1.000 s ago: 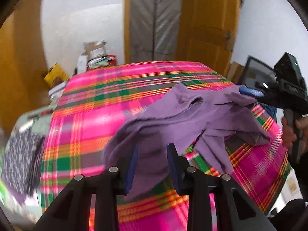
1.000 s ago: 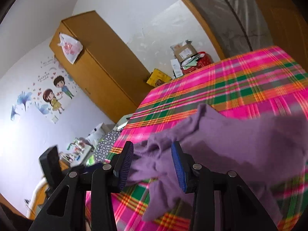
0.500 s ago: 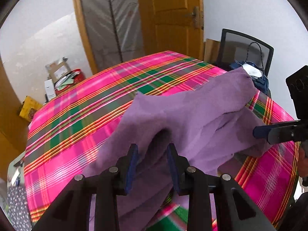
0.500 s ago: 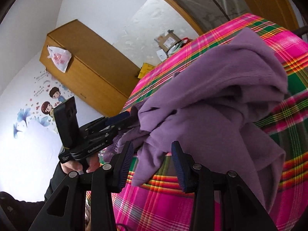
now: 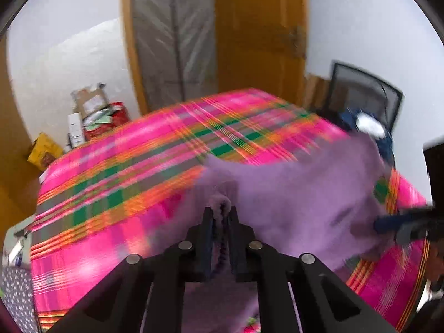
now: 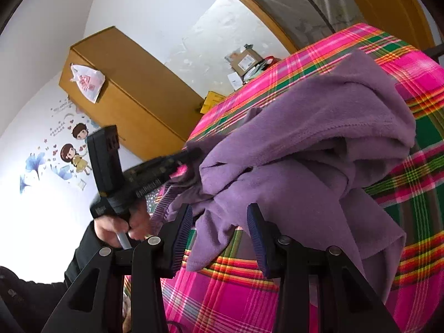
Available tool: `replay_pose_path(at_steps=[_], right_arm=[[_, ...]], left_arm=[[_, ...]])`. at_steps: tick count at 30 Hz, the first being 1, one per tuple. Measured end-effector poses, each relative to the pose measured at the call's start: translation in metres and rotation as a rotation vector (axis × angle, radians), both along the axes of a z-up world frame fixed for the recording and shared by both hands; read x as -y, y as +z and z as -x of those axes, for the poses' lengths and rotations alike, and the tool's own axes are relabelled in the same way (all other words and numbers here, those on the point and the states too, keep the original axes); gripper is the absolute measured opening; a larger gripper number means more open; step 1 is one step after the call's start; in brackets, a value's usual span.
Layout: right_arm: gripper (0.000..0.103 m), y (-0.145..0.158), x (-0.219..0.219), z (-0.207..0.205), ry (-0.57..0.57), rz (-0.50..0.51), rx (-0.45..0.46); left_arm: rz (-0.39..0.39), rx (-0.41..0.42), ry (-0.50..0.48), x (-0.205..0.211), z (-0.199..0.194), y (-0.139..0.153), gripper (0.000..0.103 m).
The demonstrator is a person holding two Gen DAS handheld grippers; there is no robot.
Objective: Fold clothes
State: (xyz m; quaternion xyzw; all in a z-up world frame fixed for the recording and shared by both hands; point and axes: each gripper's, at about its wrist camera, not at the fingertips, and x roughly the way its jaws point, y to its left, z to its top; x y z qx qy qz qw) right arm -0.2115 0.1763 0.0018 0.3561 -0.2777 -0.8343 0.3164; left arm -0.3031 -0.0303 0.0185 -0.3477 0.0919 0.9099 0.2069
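Garment: purple fleece garment [image 6: 319,149], crumpled in loose folds on the plaid cloth, nearer its right edge as the left wrist view shows it.
Garment edge: a ribbed hem shows at the lower left of the heap in the right wrist view; one flap hangs down between the right gripper's fingers.
Left gripper: left gripper [image 5: 221,216] has just been closing, and a bunched fold of the purple fleece sits pinched between its pads; the jaws are clenched on it.
Left hand: hand [image 6: 122,227] with a dark sleeve wraps the gripper's handle, seen in the right wrist view.
Right gripper: right gripper [image 6: 219,227] stands with jaws wide apart, released; fabric lies in the gap, but the pads do not press on it.
Surface: plaid cloth [image 5: 111,194] in pink, green and orange covers the table under the garment.
Beyond the table: wooden door [image 5: 260,27], a plastic-covered panel beside it, cardboard boxes [image 5: 88,102] against the wall, and a chair [image 5: 366,97] with blue and white items on it.
Wall side: yellow-brown cabinet [image 6: 125,94] with a white bag on top, cartoon stickers [image 6: 69,149] below it.
Sharpness: the left wrist view is blurred.
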Motion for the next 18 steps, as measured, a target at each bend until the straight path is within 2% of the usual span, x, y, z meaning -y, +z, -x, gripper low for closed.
replay_pose_path(at_steps=[6, 10, 12, 15, 16, 18], right_arm=[[0.043, 0.003, 0.005, 0.003, 0.022, 0.000, -0.015], [0.043, 0.000, 0.007, 0.007, 0.027, 0.004, -0.007], [0.043, -0.002, 0.008, 0.010, 0.029, 0.003, 0.001], [0.043, -0.006, 0.009, 0.014, 0.027, 0.000, 0.020], [0.043, -0.007, 0.010, 0.015, 0.029, -0.001, 0.022], [0.043, -0.005, 0.011, 0.016, 0.033, -0.004, 0.019]], left_arm=[[-0.066, -0.031, 0.208, 0.073, 0.042, 0.031, 0.009], [-0.049, -0.027, 0.329, 0.114, 0.075, 0.032, 0.009], [-0.054, -0.001, 0.385, 0.132, 0.093, 0.026, 0.010], [-0.057, 0.123, 0.447, 0.150, 0.121, 0.004, 0.013], [-0.070, 0.162, 0.455, 0.155, 0.124, -0.004, 0.014], [-0.093, 0.177, 0.446, 0.159, 0.119, -0.011, 0.014]])
